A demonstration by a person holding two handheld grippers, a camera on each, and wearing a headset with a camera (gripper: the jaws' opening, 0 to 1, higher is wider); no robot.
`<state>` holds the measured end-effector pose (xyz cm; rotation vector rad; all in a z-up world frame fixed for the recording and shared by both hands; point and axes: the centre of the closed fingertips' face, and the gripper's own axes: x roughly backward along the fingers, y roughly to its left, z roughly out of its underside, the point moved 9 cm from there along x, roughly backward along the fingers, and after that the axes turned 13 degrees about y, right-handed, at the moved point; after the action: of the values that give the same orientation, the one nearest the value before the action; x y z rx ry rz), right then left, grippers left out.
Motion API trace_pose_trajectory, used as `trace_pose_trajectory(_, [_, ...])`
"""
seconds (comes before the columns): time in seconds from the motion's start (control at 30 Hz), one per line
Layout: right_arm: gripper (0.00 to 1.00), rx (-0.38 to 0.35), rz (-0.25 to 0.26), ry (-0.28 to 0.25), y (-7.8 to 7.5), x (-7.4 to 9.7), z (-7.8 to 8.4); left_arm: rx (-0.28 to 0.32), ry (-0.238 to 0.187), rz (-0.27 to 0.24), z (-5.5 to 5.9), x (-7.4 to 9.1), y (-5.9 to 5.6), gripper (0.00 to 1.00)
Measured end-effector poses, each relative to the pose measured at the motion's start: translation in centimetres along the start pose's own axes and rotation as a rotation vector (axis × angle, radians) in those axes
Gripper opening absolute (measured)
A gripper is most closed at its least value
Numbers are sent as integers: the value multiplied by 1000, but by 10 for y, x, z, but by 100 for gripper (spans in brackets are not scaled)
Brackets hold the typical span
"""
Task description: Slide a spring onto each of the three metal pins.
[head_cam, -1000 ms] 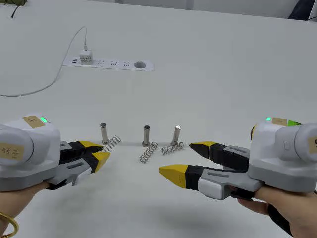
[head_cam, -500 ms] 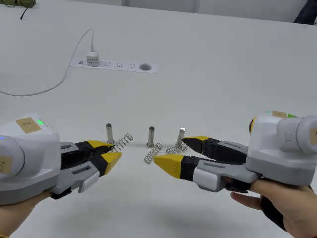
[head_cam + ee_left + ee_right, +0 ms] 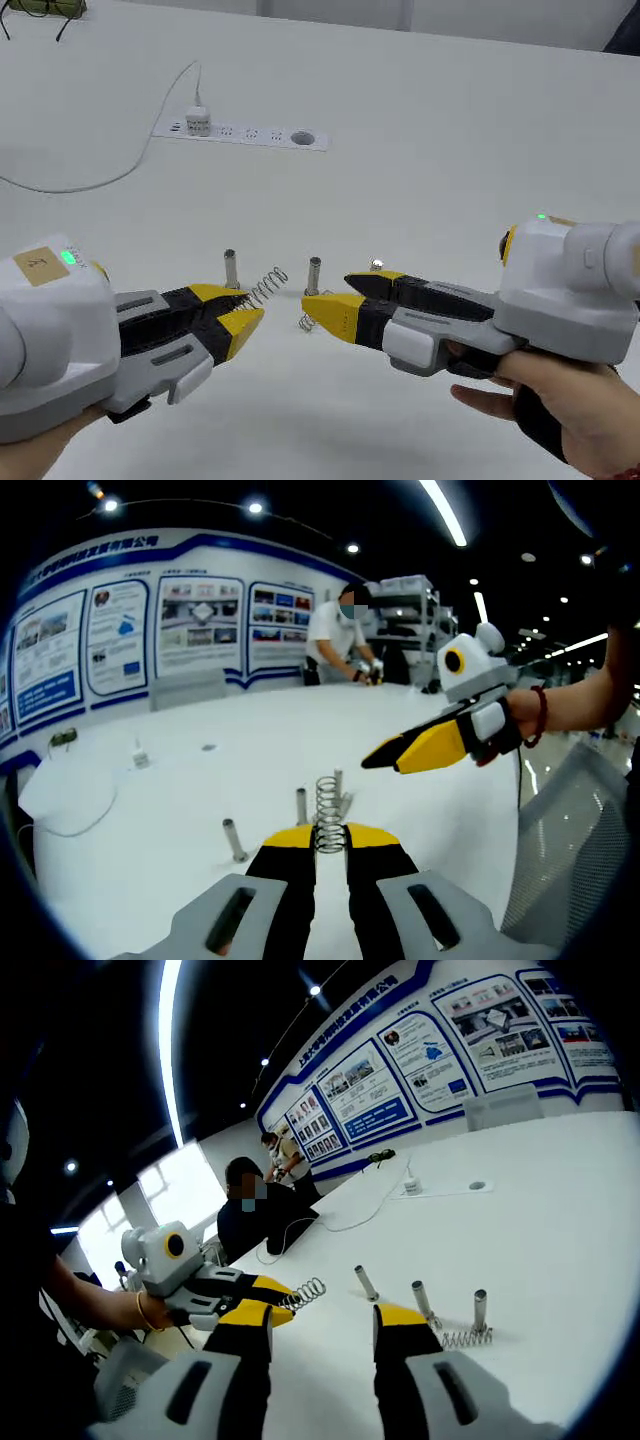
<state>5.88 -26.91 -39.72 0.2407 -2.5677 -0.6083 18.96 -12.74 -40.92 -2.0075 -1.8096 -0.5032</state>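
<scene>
Three short metal pins stand upright in a row on the white table: the left pin (image 3: 231,268), the middle pin (image 3: 314,275) and the right pin (image 3: 377,266), whose top peeks over my right gripper. My left gripper (image 3: 246,316) is shut on one end of a spring (image 3: 268,285), which sticks out from its tips (image 3: 327,815) just in front of the pins. My right gripper (image 3: 330,292) hovers open over the middle and right pins, holding nothing (image 3: 325,1315). Another spring (image 3: 460,1338) lies at the foot of the right pin. A further spring (image 3: 306,322) shows partly under the right gripper.
A white power strip (image 3: 240,133) with a plugged charger and a cable (image 3: 140,155) lies at the back left. Glasses (image 3: 40,8) rest at the far left corner. People (image 3: 345,630) stand beyond the table's far end.
My left gripper has closed on the spring that lay beside the left pin and raised it off the table. The right gripper has moved left, over the middle and right pins.
</scene>
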Motion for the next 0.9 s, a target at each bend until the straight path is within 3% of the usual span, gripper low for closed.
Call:
trace_pose_trajectory(0.17, [33, -38, -42, -13, 4, -4, -3, -2, -22, 10, 0, 3, -4, 10])
trace_pose_trajectory(0.9, [21, -163, -160, -67, 14, -16, -11, -22, -119, 57, -10, 7, -17, 10])
